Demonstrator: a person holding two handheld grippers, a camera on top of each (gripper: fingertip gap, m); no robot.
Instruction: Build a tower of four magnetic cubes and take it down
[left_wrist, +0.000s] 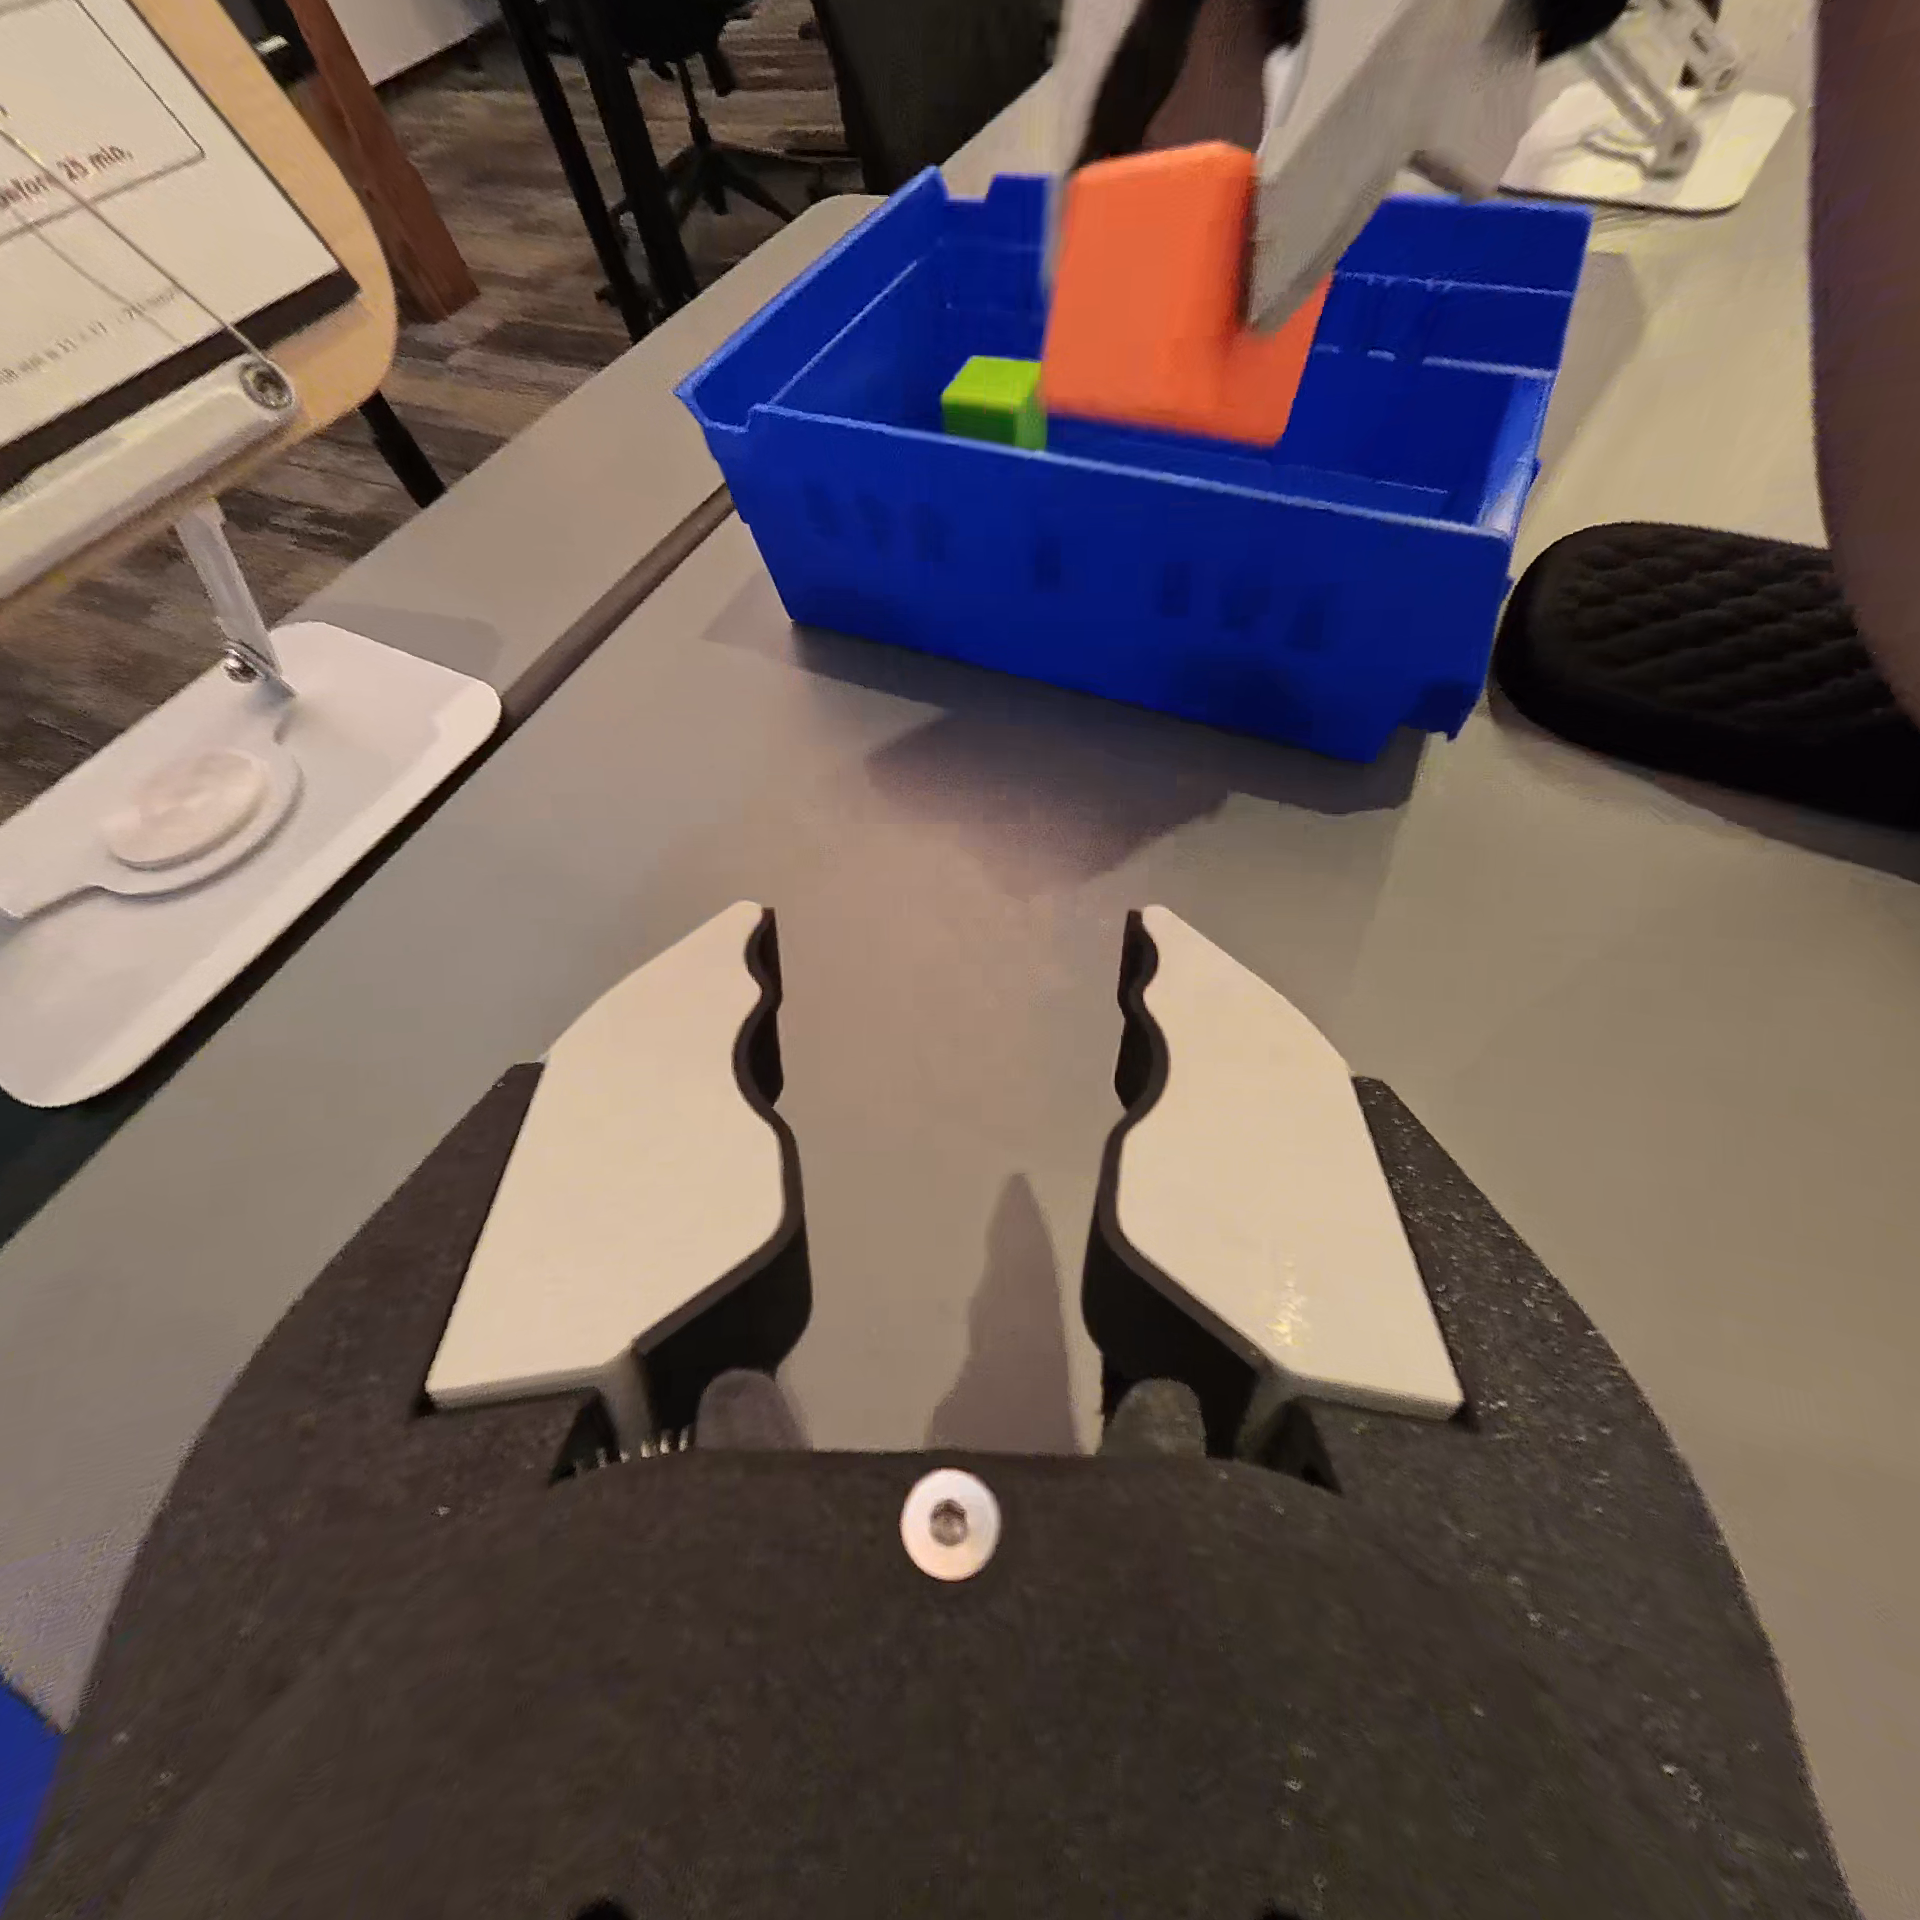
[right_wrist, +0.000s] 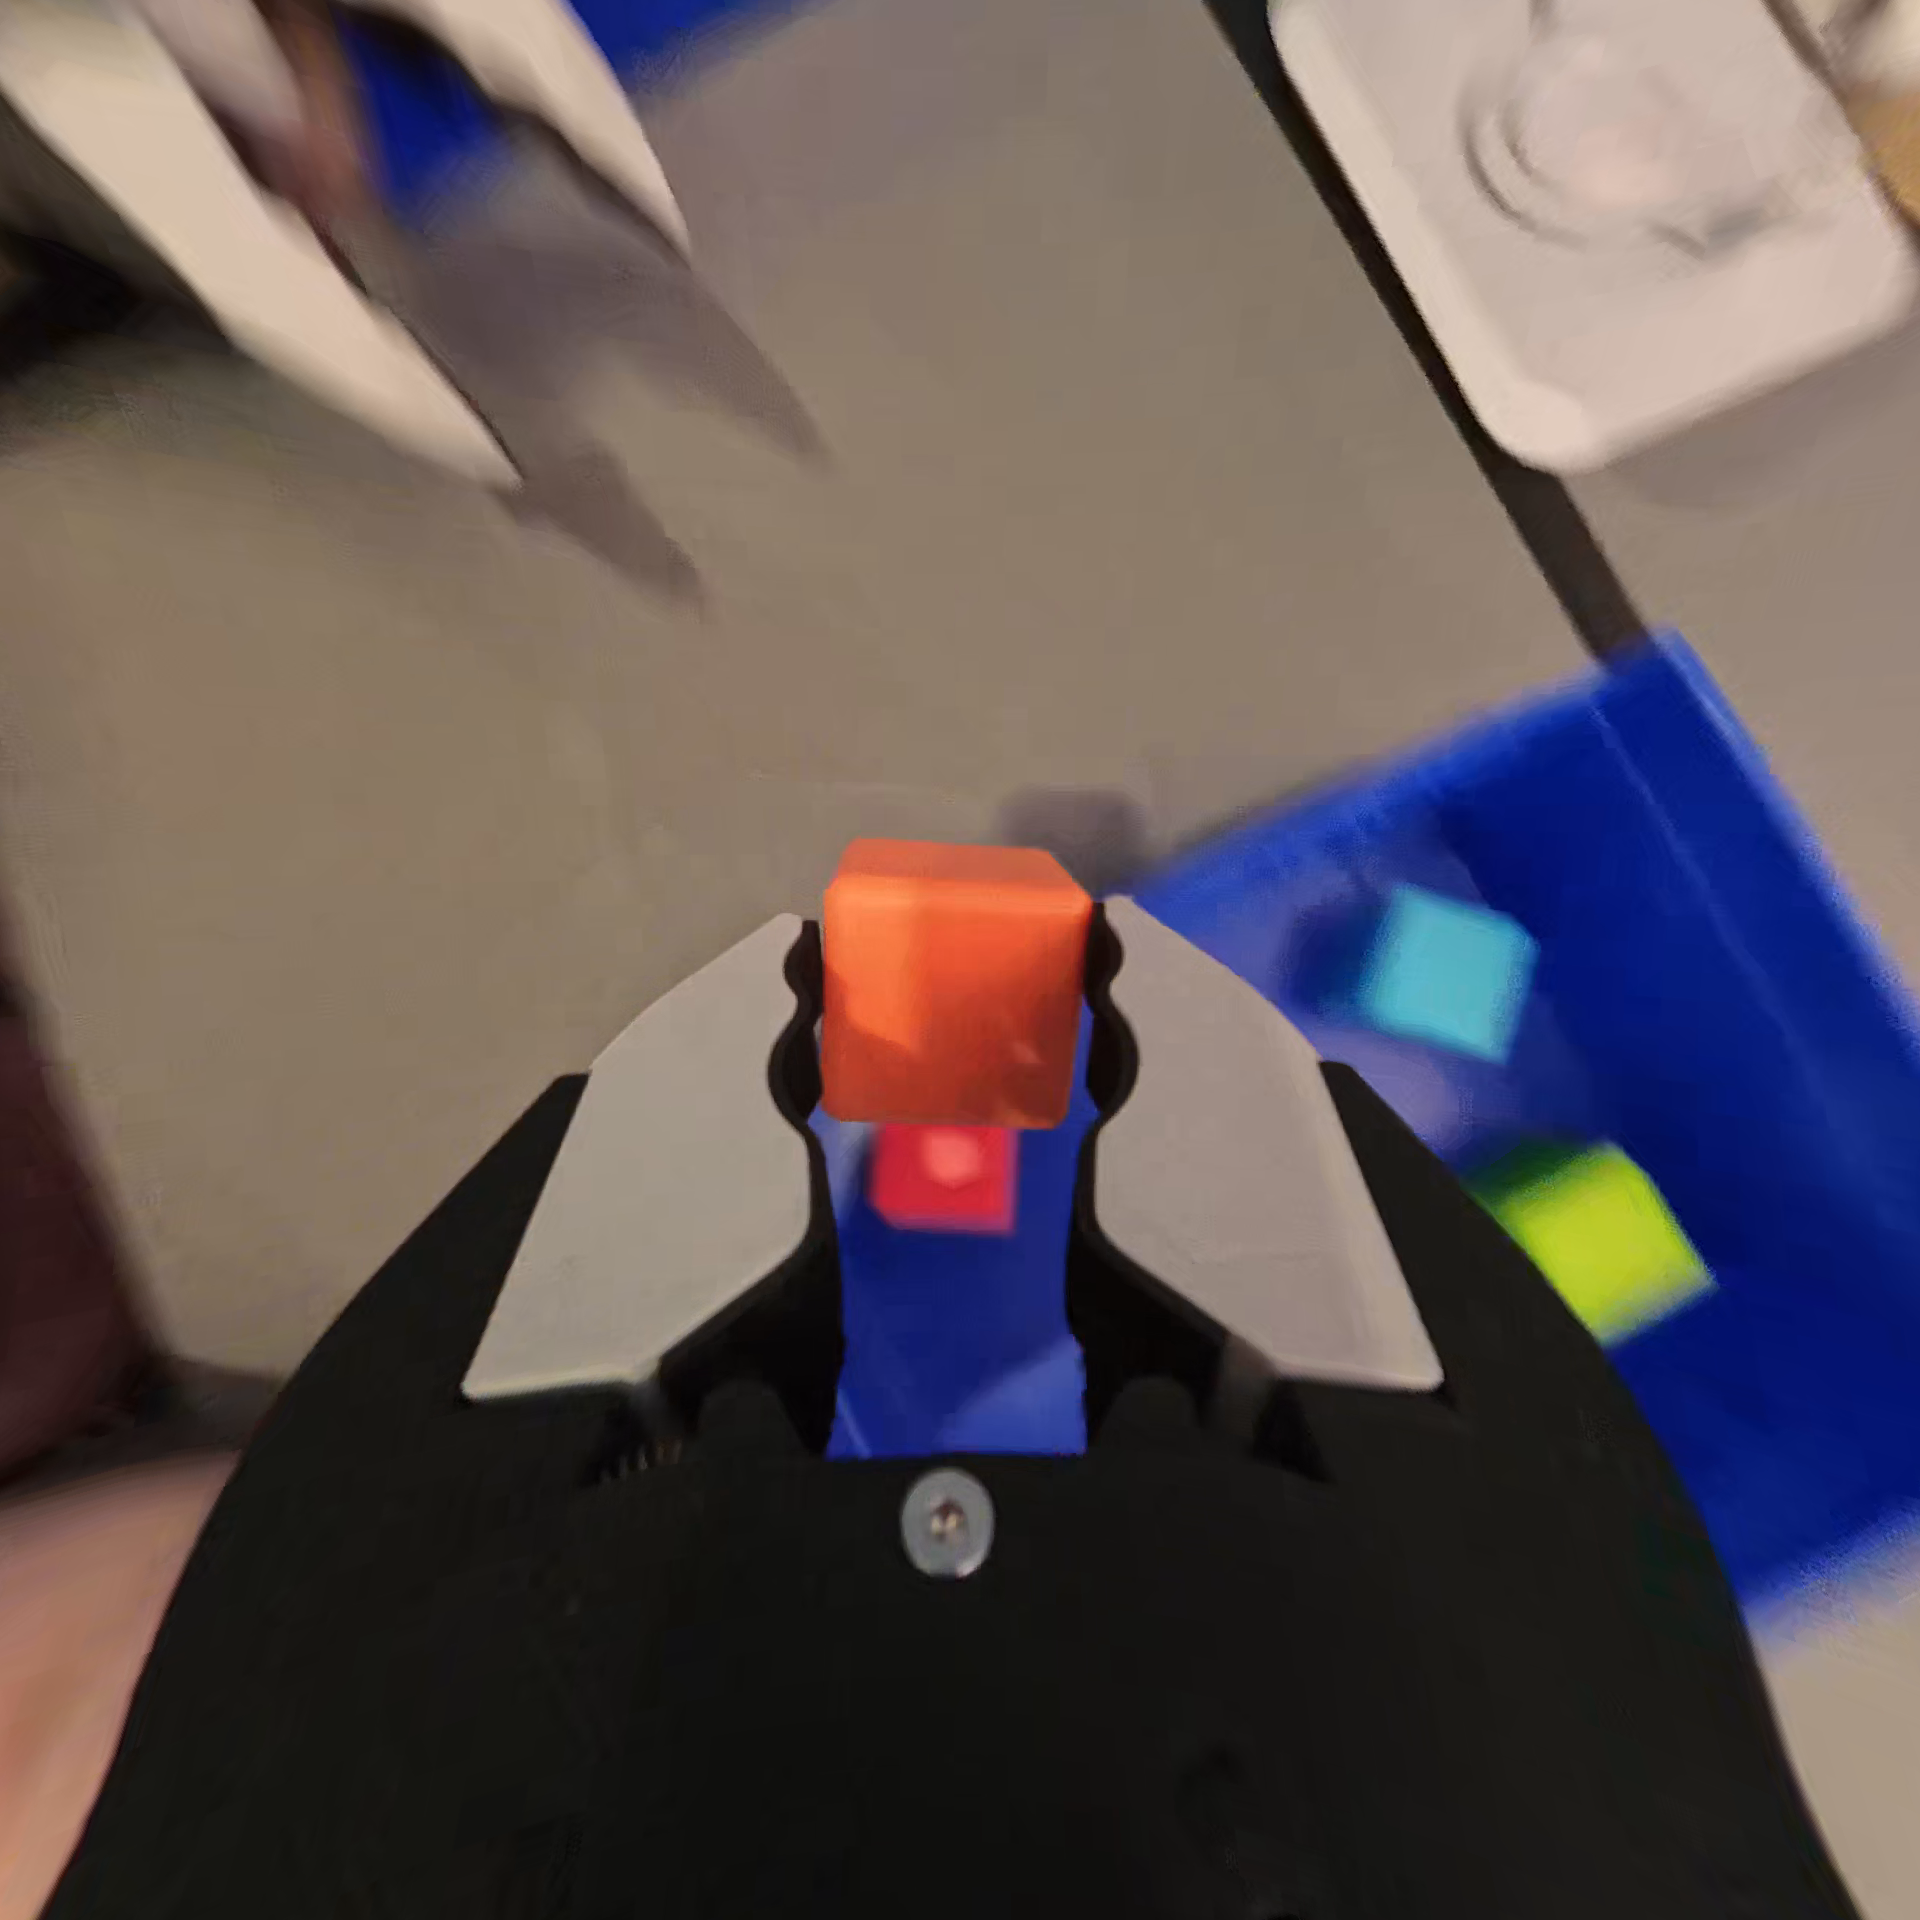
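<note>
Right up front in the right wrist view, the right gripper (right_wrist: 954, 997) is clamped on the orange cube (right_wrist: 948, 1003), held above the blue bin (right_wrist: 1621, 821). Red cube (right_wrist: 940, 1179), cyan cube (right_wrist: 1446, 982) and green cube (right_wrist: 1590, 1236) sit down in the bin (all pretty blurry). No tower on the grey table (left_wrist: 935, 935) yet, so I'd guess this is block one. The left gripper (left_wrist: 948, 925) hangs over bare table, jaws apart, holding nothing. To do this well, I'd set orange flat on the open table, square and well apart from the bin, then let go slowly.
</note>
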